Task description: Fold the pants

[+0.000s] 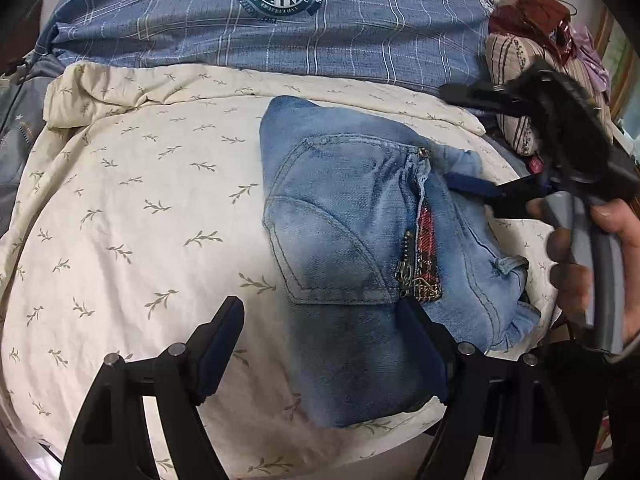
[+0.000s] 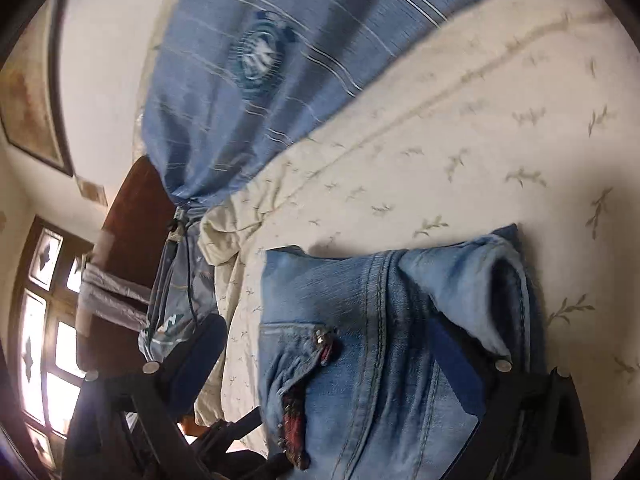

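Pants — pale blue jeans already doubled into a thick bundle — are lying right of centre in the left wrist view, on a cream leaf-print bedcover. The left gripper is hovering at the bottom of the frame with its jaws spread wide and holding nothing, seemingly lining up on the bundle's near edge. The right gripper, gripped by a hand at the right edge, is reaching over the waistband side, jaws likewise wide and empty — probably to steady or tidy the fold. A blue plaid quilt is filling the top.
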### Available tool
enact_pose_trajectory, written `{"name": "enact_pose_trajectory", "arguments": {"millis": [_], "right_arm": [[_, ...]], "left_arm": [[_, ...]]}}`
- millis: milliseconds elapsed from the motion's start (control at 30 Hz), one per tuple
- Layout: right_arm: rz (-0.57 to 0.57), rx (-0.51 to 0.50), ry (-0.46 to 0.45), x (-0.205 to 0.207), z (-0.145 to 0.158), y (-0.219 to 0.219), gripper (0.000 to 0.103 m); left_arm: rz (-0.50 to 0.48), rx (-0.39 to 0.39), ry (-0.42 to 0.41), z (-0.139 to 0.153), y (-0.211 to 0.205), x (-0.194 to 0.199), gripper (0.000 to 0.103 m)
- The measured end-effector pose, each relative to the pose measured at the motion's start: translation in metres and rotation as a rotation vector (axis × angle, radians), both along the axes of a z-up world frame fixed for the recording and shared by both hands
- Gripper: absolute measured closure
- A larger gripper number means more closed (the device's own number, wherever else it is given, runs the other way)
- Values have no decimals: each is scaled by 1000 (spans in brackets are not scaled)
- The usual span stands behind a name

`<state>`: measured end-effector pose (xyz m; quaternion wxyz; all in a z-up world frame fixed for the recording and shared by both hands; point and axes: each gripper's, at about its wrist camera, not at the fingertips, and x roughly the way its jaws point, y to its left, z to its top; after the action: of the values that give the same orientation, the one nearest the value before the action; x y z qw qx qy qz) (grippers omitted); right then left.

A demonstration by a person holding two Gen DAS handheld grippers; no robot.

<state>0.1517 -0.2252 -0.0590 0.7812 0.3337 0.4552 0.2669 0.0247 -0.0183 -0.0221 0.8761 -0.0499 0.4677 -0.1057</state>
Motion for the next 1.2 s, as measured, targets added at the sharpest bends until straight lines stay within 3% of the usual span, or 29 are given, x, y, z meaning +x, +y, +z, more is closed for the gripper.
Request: {"name": "enact_pose_trajectory", "arguments": {"millis": [200, 267, 367, 400, 467, 567, 667, 800, 900, 1033, 1200], "right_arm": [[18, -91, -162, -39, 48, 0, 2], [26, -110, -192, -58, 55, -1, 2], [49, -162, -186, -77, 40, -1, 1], [52, -199, -149, -79, 28, -1, 1], [76, -307, -60, -73, -6, 5, 1], [73, -345, -146, -84, 4, 10, 1], [71, -290, -232, -91, 33, 12, 1], [112, -192, -413, -109, 80, 15, 1], [208, -16, -457, -117, 106, 21, 1], [283, 123, -515, -131, 131, 22, 1], [332, 158, -574, -149, 146, 29, 1]], "left_arm": [[57, -46, -114, 30, 14, -19, 23], [70, -33, -108, 27, 16, -18, 23], [48, 69, 12, -6, 4, -7, 23], [52, 85, 10, -13, 2, -6, 20], [58, 60, -2, -10, 4, -6, 17], [80, 26, -39, 3, 12, -12, 18], [112, -30, -89, 16, 25, -22, 18], [153, -94, -138, 26, 43, -38, 18], [166, -123, -153, 25, 54, -45, 18], [177, -153, -161, 24, 61, -49, 18], [185, -188, -159, 22, 67, -51, 18]]}}
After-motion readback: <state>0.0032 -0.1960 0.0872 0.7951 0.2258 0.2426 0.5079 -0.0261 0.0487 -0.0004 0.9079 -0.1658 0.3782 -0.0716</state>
